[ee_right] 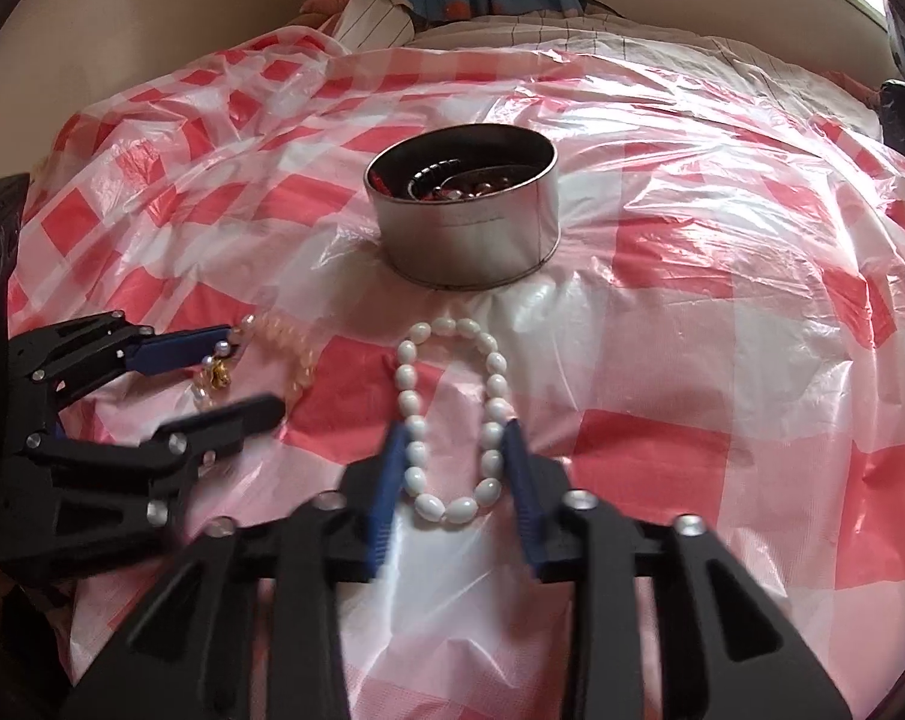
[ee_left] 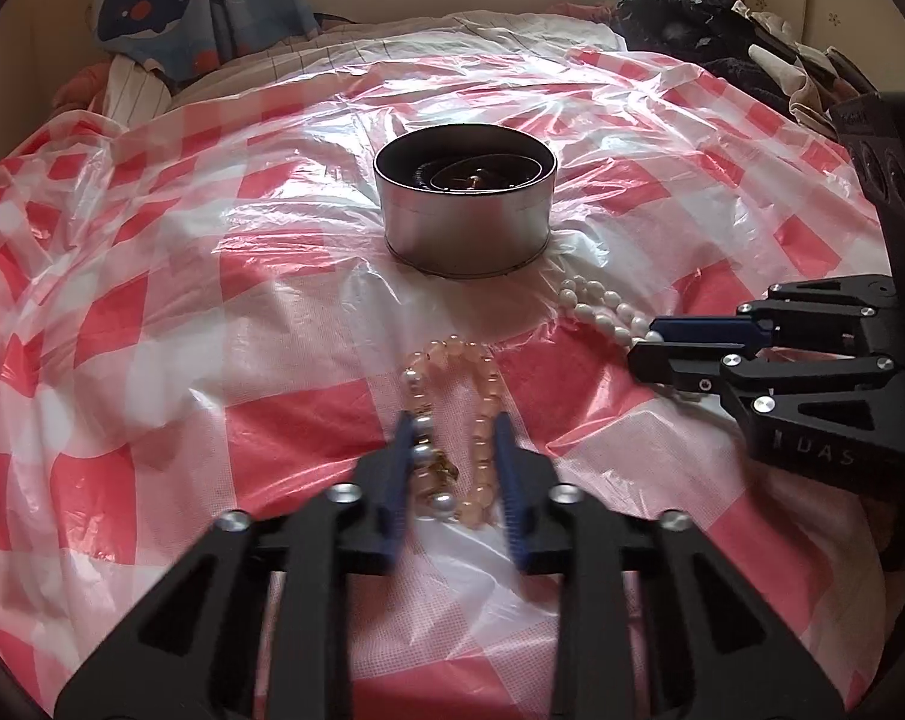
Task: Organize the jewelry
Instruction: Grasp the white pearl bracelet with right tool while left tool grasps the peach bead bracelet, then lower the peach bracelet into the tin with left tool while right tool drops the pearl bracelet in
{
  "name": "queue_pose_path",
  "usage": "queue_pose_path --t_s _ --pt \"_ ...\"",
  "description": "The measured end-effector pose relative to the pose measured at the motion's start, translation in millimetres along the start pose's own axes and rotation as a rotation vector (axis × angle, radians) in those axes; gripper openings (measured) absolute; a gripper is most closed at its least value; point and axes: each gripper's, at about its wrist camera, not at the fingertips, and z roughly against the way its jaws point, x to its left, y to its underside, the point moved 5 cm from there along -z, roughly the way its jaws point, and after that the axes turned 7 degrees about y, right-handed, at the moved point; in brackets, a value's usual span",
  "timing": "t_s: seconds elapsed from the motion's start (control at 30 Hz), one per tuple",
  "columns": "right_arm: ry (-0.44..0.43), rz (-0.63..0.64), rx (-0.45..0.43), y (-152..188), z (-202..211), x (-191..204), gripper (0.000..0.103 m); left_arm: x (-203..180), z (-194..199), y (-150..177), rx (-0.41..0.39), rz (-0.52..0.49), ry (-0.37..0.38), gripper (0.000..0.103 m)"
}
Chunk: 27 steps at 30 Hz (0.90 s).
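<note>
Metal round tin (ee_left: 464,213) sat mid-bed. Nearer than it, each unclenched gripper straddled a bracelet: left gripper (ee_left: 452,462) the peach beaded bracelet (ee_left: 452,420), right gripper (ee_right: 455,468) the white oval-bead bracelet (ee_right: 452,414). Best pinch both strands low, squarely.

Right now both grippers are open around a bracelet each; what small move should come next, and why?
Probably close both. The left gripper straddles the peach bracelet and the right gripper straddles the white bracelet; both lie flat on the checkered sheet, not yet gripped, just short of the tin.
</note>
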Motion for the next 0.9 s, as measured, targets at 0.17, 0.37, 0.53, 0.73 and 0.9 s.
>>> queue_pose_path --t_s 0.17,0.37,0.53,0.73,0.9 --pt "-0.068 -0.068 -0.041 -3 13 -8 0.008 5 21 -8 -0.073 0.056 0.065 0.007" --pt "-0.116 -0.126 -0.114 -13 32 -16 0.008 7 48 -22 -0.157 0.096 0.107 0.007" --pt "-0.162 -0.142 -0.202 -25 52 -15 0.008 6 62 -37 -0.183 0.098 0.108 0.007" --pt "-0.204 -0.192 -0.264 -44 69 -24 0.008 5 54 -70 -0.215 0.116 0.149 0.007" --pt "-0.203 -0.207 -0.314 -63 79 -32 0.008 3 24 -109 -0.255 0.172 0.235 0.007"
